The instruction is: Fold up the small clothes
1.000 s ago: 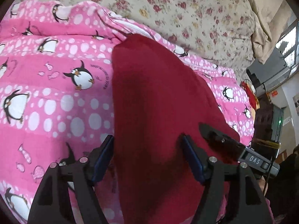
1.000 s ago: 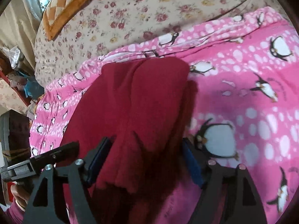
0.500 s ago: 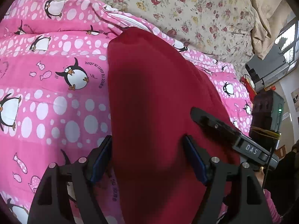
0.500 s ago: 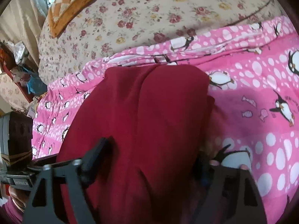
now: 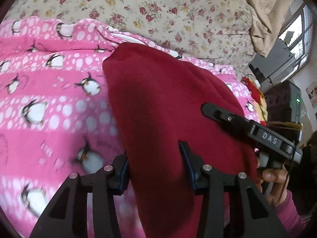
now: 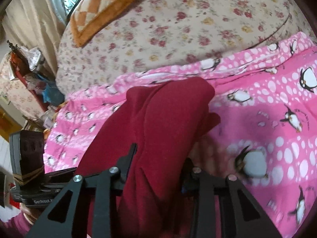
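Red garment [image 5: 168, 109], penguin blanket [image 5: 49, 103], floral bedspread [image 5: 158, 10]

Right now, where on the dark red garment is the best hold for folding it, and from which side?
The near hem of the dark red garment, one corner per gripper, from the near side. It lies lengthwise away on the pink penguin blanket. The left gripper and right gripper have just closed there, cloth bunched between the fingers.

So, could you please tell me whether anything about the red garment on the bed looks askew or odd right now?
Nothing is damaged or spilled. The red garment is not lying flat: its near end bunches into folds between the right gripper, and in the right wrist view a small flap pokes out at its right edge. The left gripper also pinches it over the pink penguin blanket.
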The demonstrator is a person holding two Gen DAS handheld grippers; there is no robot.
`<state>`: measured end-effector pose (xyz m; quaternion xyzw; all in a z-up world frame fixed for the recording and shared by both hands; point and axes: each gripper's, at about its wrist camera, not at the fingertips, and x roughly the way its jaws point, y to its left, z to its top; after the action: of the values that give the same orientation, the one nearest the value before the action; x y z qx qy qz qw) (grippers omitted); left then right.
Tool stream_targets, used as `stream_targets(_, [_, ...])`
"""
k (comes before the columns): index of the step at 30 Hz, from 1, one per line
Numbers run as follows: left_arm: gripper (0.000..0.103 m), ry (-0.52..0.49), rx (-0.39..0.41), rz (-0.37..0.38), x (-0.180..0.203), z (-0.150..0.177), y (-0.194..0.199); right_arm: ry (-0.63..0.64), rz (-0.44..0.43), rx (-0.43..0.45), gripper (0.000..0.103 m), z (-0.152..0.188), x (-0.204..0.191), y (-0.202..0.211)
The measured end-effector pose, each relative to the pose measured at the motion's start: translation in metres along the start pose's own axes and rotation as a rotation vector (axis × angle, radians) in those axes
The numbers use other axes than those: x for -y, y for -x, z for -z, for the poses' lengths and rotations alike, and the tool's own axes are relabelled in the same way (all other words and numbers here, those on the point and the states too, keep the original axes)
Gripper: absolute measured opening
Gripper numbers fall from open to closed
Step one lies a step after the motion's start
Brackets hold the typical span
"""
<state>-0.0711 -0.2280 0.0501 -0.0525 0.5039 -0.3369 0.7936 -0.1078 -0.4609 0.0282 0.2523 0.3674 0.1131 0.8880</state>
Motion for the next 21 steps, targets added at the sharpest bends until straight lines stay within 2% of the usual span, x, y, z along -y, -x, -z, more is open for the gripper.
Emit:
stream_targets(4, [0.023, 0.010, 0.008, -0.014, -0.006, 0.032, 0.042, 0.007, -0.064, -0.056, 0.034, 0.017, -0.025, 0.008])
stream_targets(9, [0.024, 0.065, 0.008, -0.096, -0.029, 0.071, 0.059, 0.059, -0.107, -0.130, 0.038, 0.051, -0.062, -0.007])
stream_targets(11, [0.025, 0.098, -0.011, -0.124, -0.044, 0.084, 0.051, 0.056, -0.072, -0.187, 0.054, 0.065, -0.065, -0.025])
stream_targets(12, [0.028, 0.113, -0.016, -0.118, -0.049, 0.088, 0.049, 0.067, -0.033, -0.198, 0.058, 0.068, -0.066, -0.030])
stream_targets(13, [0.029, 0.129, -0.010, -0.110, -0.052, 0.092, 0.049, 0.083, 0.008, -0.200, 0.060, 0.072, -0.066, -0.032])
stream_targets(15, [0.030, 0.141, 0.015, -0.115, -0.051, 0.096, 0.056, 0.102, 0.030, -0.187, 0.061, 0.077, -0.066, -0.025])
stream_targets(21, [0.030, 0.058, 0.054, -0.236, -0.029, 0.094, 0.067, 0.146, 0.136, -0.070, 0.062, 0.076, -0.074, 0.034])
